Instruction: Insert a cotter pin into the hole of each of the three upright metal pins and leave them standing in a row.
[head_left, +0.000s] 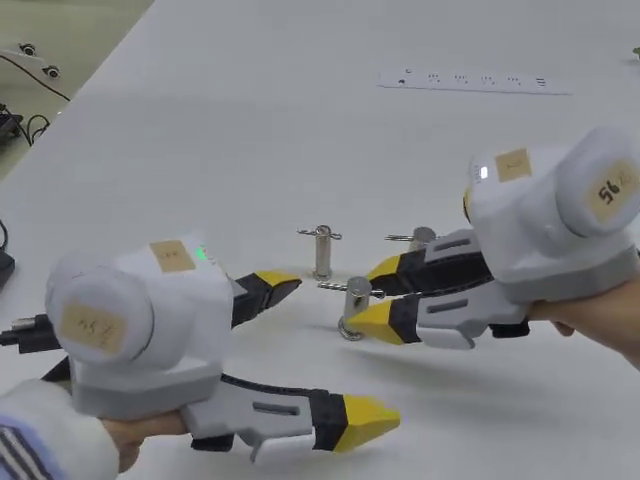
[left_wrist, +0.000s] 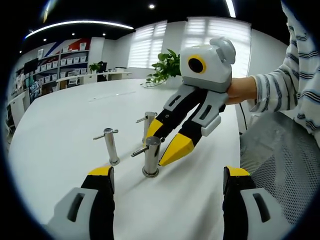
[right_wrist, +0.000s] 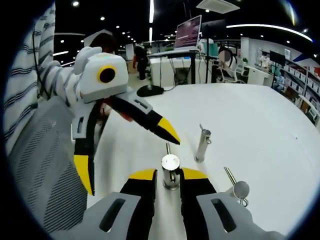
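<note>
The front metal pin (head_left: 355, 303) is seen standing upright on the white table (head_left: 200, 130). A cotter pin (head_left: 335, 287) is passed through the hole near its top, with the free end pointing away from the right gripper (head_left: 376, 295). That gripper's yellow-tipped jaws are held on either side of the front metal pin. In the right gripper view only a narrow gap is left on each side, so it cannot be told whether the pin is actually pinched or merely flanked.

A second metal pin (head_left: 322, 252) is set upright just behind the front metal pin and a little to its left, apart from it. A cotter pin is likewise passed through its top. A third metal pin (head_left: 422, 238) is placed behind the front metal pin and to its right. It is partly covered in the head view by the right gripper's upper jaw, and a cotter pin is seen sticking out of its head. Neither of these two pins is touched by a gripper.

The left gripper (head_left: 330, 350) is held near the front metal pin, on the person's side of it and to its left. Its jaws are spread wide apart and nothing is held between them. One tip is pointed towards the front metal pin but is kept clear of it. In the left gripper view the front metal pin is seen ahead of the spread jaws, apart from both.

A white power strip (head_left: 475, 82) is laid flat on the table well beyond the front metal pin.
</note>
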